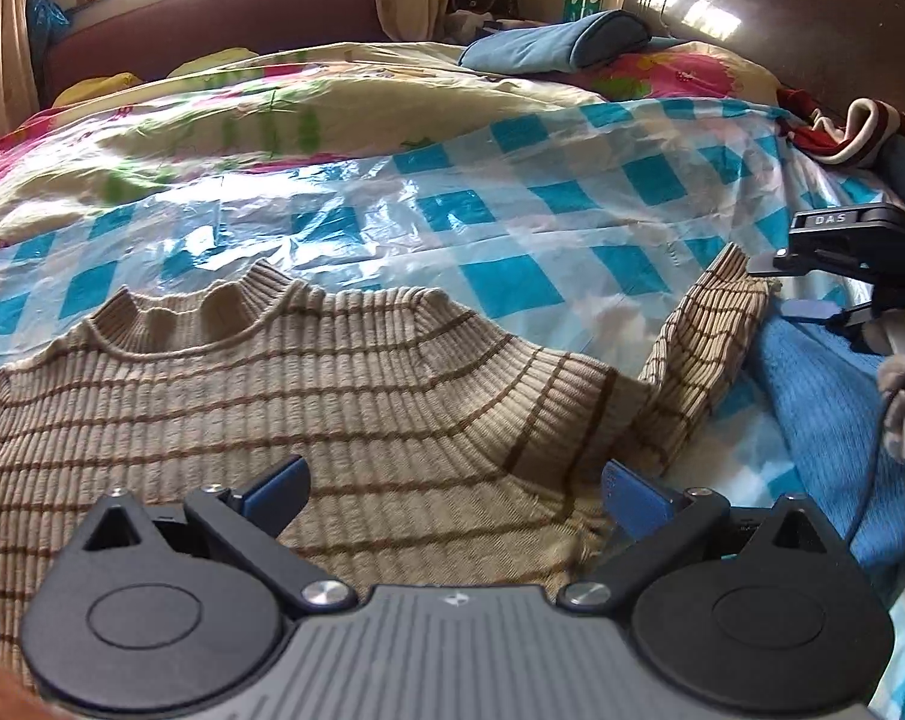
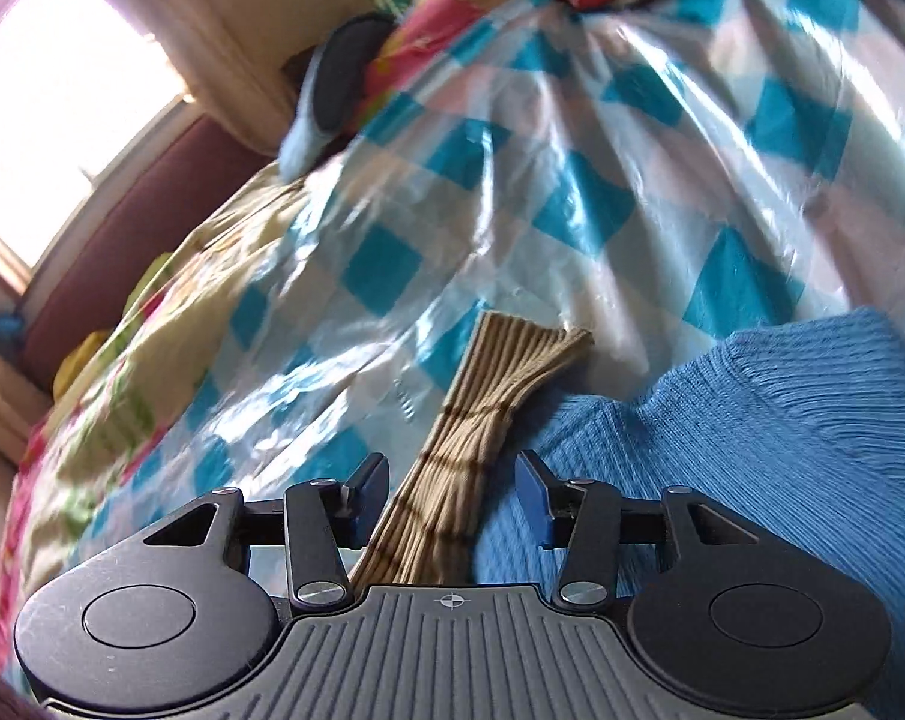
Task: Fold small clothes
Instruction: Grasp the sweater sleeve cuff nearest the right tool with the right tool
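A beige ribbed sweater with brown stripes lies flat on the checked plastic sheet, collar away from me. My left gripper is open just above the sweater's body, empty. The sweater's right sleeve stretches out to the right; in the right wrist view the sleeve runs between the open jaws of my right gripper, which straddle it without closing. The right gripper also shows in the left wrist view, beside the sleeve cuff.
A blue knit garment lies right of the sleeve, also in the left wrist view. A floral quilt, a blue pillow, a dark headboard and a red-and-cream garment lie beyond.
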Tool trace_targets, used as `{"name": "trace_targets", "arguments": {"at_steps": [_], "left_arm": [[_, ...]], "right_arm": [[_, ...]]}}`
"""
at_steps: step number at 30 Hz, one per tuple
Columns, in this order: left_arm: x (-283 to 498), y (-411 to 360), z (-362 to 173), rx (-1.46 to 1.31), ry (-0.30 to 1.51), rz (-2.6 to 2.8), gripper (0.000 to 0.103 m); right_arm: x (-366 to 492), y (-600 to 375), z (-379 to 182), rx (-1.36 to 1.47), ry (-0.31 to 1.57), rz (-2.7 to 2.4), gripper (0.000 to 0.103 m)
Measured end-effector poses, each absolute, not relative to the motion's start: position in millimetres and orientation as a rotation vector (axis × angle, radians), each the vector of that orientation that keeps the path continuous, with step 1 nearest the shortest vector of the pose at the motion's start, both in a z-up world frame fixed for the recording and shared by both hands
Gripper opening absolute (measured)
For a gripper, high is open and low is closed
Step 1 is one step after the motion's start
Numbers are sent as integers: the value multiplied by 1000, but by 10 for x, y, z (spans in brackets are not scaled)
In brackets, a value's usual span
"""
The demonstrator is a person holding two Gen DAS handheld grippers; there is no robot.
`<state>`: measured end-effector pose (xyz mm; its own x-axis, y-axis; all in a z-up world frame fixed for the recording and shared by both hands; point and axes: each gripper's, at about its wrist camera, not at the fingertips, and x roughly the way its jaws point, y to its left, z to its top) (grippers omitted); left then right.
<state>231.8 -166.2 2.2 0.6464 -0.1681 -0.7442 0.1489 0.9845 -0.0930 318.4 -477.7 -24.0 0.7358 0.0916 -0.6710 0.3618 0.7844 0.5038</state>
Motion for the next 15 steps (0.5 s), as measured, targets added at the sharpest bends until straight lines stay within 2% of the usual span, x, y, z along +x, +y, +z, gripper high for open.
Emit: {"name": "trace_targets", "arguments": {"at_steps": [4,6,8,11,15], "left_arm": [[2365,-1721,-26,-36,866,-175,103],[2366,-1748,-56,-32,876,-174,103],[2348,-1764,-78,-22,884,-172,103],[2290,-1744,-92,-10,888,-165,103],[2241,-1628,-96,-18,885,-138,103]], "right_arm": [[3313,-4867,-389,729,722,-187,40],[3374,-4880,-432,739,722,-189,31],[3422,-4886,-467,748,737,-190,9],[3450,-4944,-489,793,743,-189,8],[3192,-5058,-235,857,634,-159,8]]}}
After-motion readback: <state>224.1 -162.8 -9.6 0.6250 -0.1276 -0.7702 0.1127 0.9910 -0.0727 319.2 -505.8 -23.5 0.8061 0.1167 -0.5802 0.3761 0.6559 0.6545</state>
